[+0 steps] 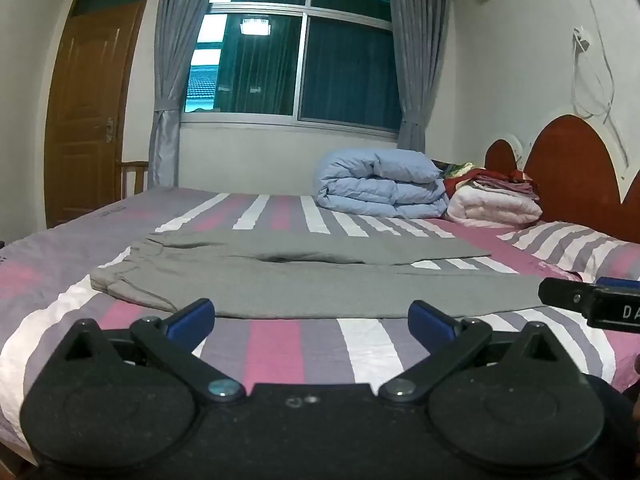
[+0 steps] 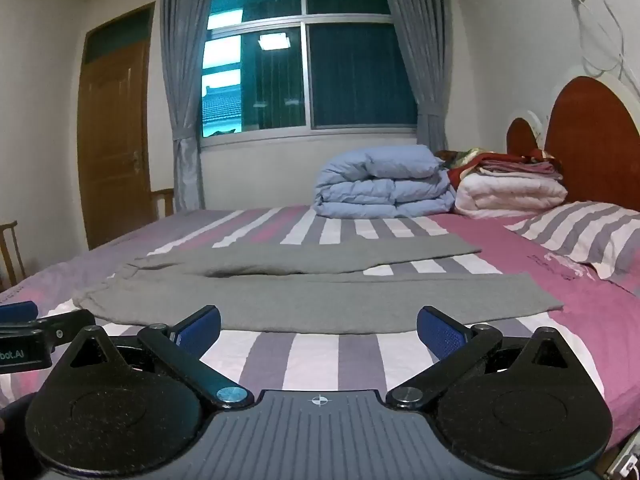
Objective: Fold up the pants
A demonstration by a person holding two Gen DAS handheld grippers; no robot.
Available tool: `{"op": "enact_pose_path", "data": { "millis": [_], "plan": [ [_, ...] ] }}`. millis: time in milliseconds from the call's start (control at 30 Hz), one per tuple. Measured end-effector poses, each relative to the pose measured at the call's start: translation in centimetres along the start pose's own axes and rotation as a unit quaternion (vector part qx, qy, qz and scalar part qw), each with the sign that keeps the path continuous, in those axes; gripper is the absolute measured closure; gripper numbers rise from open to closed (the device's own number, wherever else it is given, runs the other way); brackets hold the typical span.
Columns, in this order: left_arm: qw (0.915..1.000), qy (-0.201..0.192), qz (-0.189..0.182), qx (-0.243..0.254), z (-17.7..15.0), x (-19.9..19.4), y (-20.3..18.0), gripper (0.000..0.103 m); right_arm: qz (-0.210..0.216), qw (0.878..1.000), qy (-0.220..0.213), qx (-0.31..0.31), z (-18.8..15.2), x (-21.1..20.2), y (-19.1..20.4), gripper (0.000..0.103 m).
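Note:
Grey pants (image 1: 304, 280) lie flat across the striped bed (image 1: 280, 344), waistband to the left, the two legs running right and spreading apart. The same pants (image 2: 320, 300) fill the middle of the right wrist view. My left gripper (image 1: 312, 318) is open, its blue pads just short of the near leg's edge, nothing between them. My right gripper (image 2: 319, 328) is open too, hovering before the near leg's edge, empty. The right gripper's tip (image 1: 592, 300) shows at the right edge of the left wrist view; the left gripper's tip (image 2: 24, 324) shows at the left edge of the right wrist view.
A folded blue duvet (image 1: 384, 188) and a white quilt with stacked clothes (image 1: 496, 204) sit at the bed's far side. A striped pillow (image 1: 580, 248) lies by the red headboard (image 1: 572, 168). A window with grey curtains and a wooden door (image 1: 88, 120) stand behind.

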State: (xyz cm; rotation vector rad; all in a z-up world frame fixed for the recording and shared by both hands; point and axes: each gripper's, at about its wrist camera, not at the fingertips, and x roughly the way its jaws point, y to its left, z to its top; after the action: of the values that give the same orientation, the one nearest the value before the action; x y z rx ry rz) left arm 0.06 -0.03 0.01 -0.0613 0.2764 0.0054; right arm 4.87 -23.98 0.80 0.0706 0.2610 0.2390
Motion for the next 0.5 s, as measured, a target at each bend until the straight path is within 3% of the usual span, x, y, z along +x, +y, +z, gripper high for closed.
{"op": "enact_pose_path", "data": {
  "millis": [500],
  "plan": [
    [1.0000,-0.007,0.000,-0.001,-0.03,-0.42,-0.32,0.006,-0.003,1.000,0.000,-0.005,0.13,-0.11,0.06,0.000]
  ]
}}
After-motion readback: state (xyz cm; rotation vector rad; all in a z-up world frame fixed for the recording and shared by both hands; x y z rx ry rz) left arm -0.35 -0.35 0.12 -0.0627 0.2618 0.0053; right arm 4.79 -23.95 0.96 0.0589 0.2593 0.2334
